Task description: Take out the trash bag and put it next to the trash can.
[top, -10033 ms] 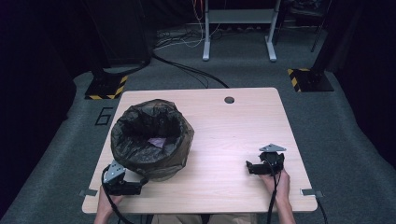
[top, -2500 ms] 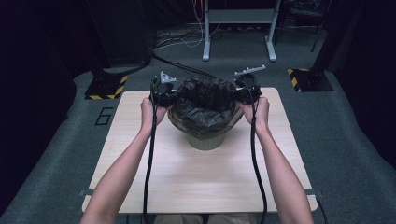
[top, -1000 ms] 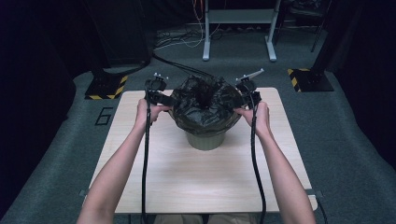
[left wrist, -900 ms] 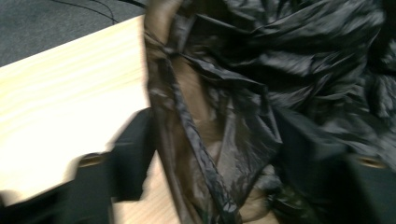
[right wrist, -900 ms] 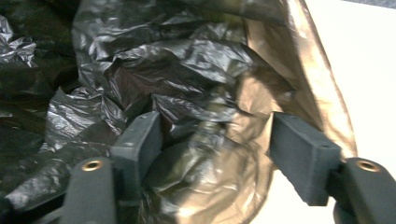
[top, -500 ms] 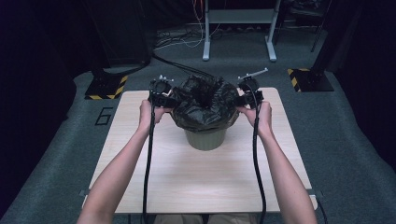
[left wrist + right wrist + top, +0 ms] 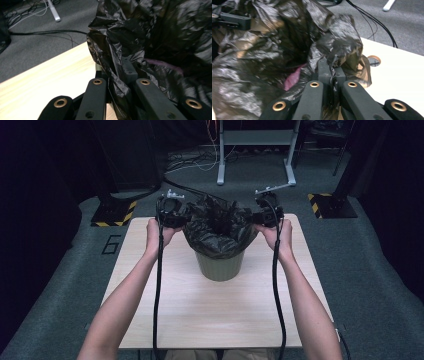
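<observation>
- Your left tongs (image 7: 176,215) pinch the black bag (image 7: 220,227) at the left of the green bin (image 7: 220,265); jaws just closed on it.
- Right tongs (image 7: 262,216) pinch it opposite.
- Bin stands mid-bench (image 7: 150,305), directly below between both; lift straight up.

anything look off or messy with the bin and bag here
Nothing stands out. The bin stands upright on the table. The left gripper and right gripper each pinch the bag rim, crumpled where gathered. Nothing spilled.
</observation>
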Demonstrator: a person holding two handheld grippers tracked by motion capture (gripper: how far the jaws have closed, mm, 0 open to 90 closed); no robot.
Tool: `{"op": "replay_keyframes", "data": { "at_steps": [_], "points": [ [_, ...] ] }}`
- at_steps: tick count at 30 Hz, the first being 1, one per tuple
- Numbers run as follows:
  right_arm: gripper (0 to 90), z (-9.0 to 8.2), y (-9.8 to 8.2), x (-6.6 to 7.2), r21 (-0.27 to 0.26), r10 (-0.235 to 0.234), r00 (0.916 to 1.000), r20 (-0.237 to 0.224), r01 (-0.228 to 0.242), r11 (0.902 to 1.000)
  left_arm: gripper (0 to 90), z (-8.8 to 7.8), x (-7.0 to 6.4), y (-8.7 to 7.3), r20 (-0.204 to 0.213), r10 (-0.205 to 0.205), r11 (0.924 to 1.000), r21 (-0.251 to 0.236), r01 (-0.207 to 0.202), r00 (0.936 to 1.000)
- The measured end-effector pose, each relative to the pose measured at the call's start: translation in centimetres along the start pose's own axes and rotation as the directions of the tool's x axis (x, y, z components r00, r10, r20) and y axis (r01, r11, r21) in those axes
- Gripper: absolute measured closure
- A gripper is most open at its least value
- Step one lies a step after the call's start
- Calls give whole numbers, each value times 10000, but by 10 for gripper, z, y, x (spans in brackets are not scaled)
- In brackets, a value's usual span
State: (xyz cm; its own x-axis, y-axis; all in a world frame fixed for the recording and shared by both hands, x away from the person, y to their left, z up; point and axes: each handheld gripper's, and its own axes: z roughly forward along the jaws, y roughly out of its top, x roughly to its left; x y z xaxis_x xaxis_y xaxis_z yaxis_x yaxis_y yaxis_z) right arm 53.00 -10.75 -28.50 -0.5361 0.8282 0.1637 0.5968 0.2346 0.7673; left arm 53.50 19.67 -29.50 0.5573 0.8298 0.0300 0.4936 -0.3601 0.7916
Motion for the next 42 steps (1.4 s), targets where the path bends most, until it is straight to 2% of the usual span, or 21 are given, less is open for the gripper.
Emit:
{"op": "replay_keyframes", "data": {
  "at_steps": [6, 14, 17, 18, 19, 20, 21, 22, 23, 24, 27, 28, 29, 30, 33, 37, 38, 39, 40, 41, 42],
  "points": [
    [897, -6, 11, 9, -212, -96, 9999, -125, 93, 9997, 847, -11, -6, 13, 291, 184, 9996, -204, -178, 9994],
    [897, -17, 33, 28, -592, -482, 9985, -268, 466, 9972, 853, -25, -16, 32, 506, 426, 9972, -642, -393, 9978],
    [897, -17, 38, 34, -629, -566, 9978, -334, 544, 9965, 845, -24, -22, 38, 892, 610, 9955, -781, -541, 9941],
    [897, -14, 39, 36, -579, -596, 9976, -340, 575, 9967, 807, -22, -23, 38, 1178, 610, 9957, -769, -522, 9912],
    [897, -12, 39, 36, -556, -599, 9975, -373, 578, 9968, 760, -18, -25, 38, 1650, 590, 9962, -737, -474, 9845],
    [898, -4, 37, 37, -464, -520, 9978, -412, 500, 9977, 666, -14, -27, 37, 1844, 621, 9971, -542, -530, 9809],
    [898, -4, 37, 37, -464, -520, 9978, -412, 500, 9977, 666, -10, -29, 36, 2144, 635, 9974, -479, -544, 9747],
    [898, 0, 36, 37, -407, -479, 9978, -454, 461, 9981, 605, -5, -31, 34, 2527, 647, 9975, -439, -554, 9654],
    [898, 4, 35, 37, -362, -433, 9979, -487, 416, 9985, 546, -3, -33, 32, 2550, 622, 9978, -391, -540, 9649],
    [898, 7, 34, 37, -336, -424, 9979, -490, 407, 9986, 517, 1, -35, 30, 2930, 647, 9975, -458, -536, 9539],
    [898, 13, 36, 38, -388, -397, 9980, -489, 378, 9985, 407, 5, -39, 29, 3510, 698, 9970, -555, -537, 9338],
    [898, 13, 36, 38, -388, -397, 9980, -489, 378, 9985, 378, 5, -39, 29, 3510, 698, 9970, -555, -537, 9338],
    [898, 13, 37, 39, -392, -314, 9982, -520, 293, 9988, 378, 6, -41, 29, 3608, 712, 9967, -616, -525, 9299],
    [898, 13, 40, 40, -494, -250, 9980, -580, 222, 9985, 333, 6, -44, 30, 3692, 816, 9957, -704, -597, 9258],
    [898, 12, 46, 43, -624, -165, 9978, -640, 125, 9980, 285, 5, -57, 34, 3703, 1218, 9900, -1118, -860, 9209],
    [897, 10, 52, 47, -798, -85, 9975, -697, 29, 9968, 261, 7, -69, 37, 3510, 1521, 9852, -1285, -1134, 9239],
    [897, 10, 52, 48, -847, -41, 9975, -707, -19, 9964, 282, 9, -74, 38, 3133, 1705, 9824, -1277, -1365, 9342],
    [897, 10, 53, 47, -872, -67, 9971, -764, 0, 9962, 341, 9, -74, 38, 3133, 1705, 9824, -1277, -1365, 9342],
    [897, 10, 53, 47, -931, -9, 9964, -846, -70, 9956, 433, 14, -78, 39, 2608, 1786, 9814, -1167, -1527, 9487],
    [897, 10, 53, 47, -931, -9, 9964, -846, -70, 9956, 529, 14, -78, 39, 2608, 1786, 9814, -1167, -1527, 9487],
    [896, 9, 53, 46, -988, 55, 9957, -929, -148, 9950, 529, 16, -79, 39, 2399, 1867, 9800, -1137, -1634, 9527]
  ]
}}
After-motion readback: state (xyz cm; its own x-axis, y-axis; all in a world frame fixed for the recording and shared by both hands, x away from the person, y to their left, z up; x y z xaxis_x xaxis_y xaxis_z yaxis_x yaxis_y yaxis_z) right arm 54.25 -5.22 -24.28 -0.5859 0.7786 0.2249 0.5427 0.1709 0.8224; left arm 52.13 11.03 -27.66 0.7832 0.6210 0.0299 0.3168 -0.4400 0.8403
